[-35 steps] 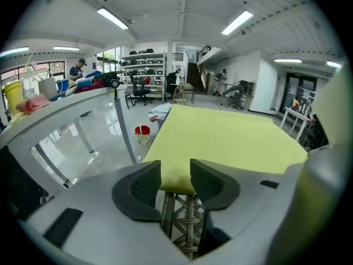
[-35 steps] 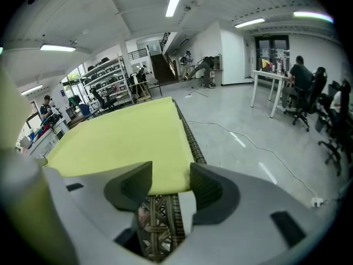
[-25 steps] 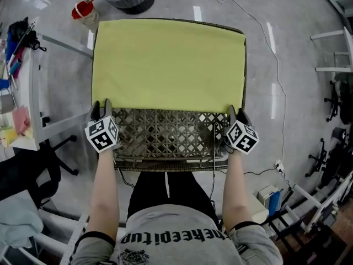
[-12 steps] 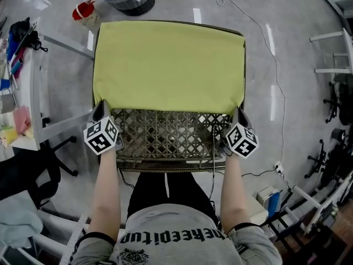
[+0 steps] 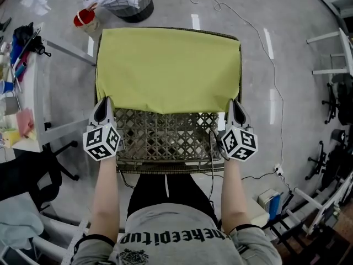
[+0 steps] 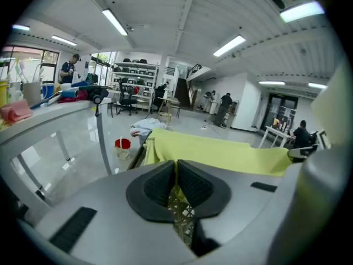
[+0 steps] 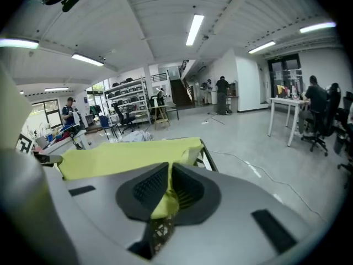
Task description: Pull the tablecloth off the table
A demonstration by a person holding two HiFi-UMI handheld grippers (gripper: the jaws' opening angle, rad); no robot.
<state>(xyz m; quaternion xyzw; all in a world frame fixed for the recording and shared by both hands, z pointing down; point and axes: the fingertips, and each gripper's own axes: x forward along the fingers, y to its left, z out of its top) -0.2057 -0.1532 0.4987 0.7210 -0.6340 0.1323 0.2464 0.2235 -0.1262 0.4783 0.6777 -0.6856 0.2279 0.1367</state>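
Yellow cloth lies on the far part of the surface. Your left gripper and right gripper just clamped its 2 near corners, so you can pull now.

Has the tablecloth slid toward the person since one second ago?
No. The near edge of the tablecloth leaves the same strip of table bare; left gripper and right gripper only pinch its corners.

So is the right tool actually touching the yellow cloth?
Touching. The right gripper view shows the right tool pinched shut on a fold of the yellow cloth.
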